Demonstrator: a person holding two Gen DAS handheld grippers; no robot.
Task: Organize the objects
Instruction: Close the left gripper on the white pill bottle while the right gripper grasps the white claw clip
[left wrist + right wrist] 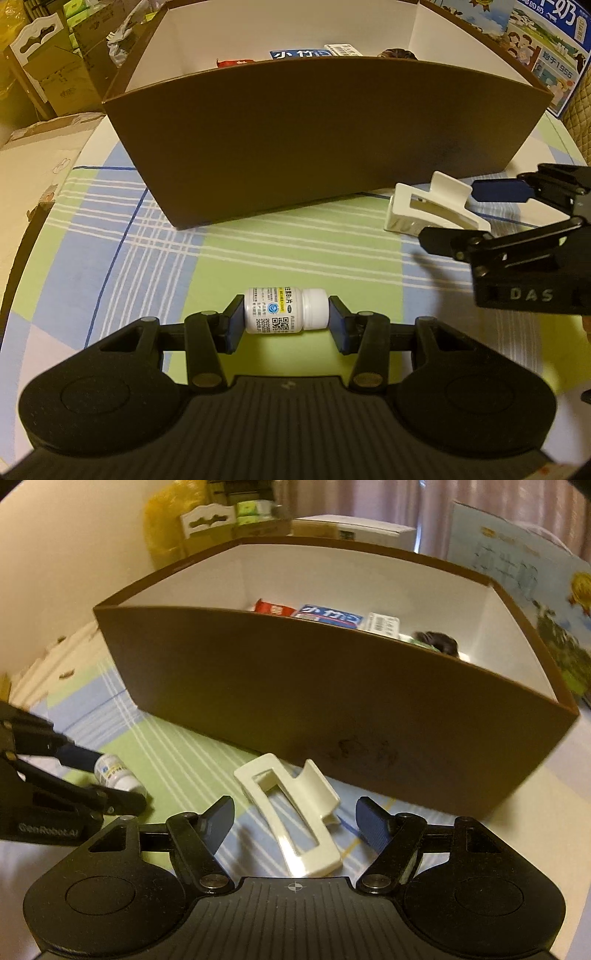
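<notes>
A small white pill bottle [286, 312] lies on its side on the checked cloth, and my left gripper [286, 322] is shut on it, one pad on its base and one on its cap. The right wrist view shows that bottle [114, 775] at the left, in the left gripper [107, 777]. A white hair claw clip [295, 812] lies between the fingers of my right gripper [297, 825], which is open; its pads stand clear of the clip on both sides. In the left wrist view the clip [424, 210] and right gripper [450, 214] are at the right, just in front of the box.
A big brown box [295, 147] with white inner walls [332, 576] stands behind both objects; inside are a red packet [271, 608], a blue carton [328, 616], a white barcoded pack [384, 622] and a dark item [439, 640]. A printed milk carton [546, 55] stands at the right, cardboard boxes [55, 66] at the left.
</notes>
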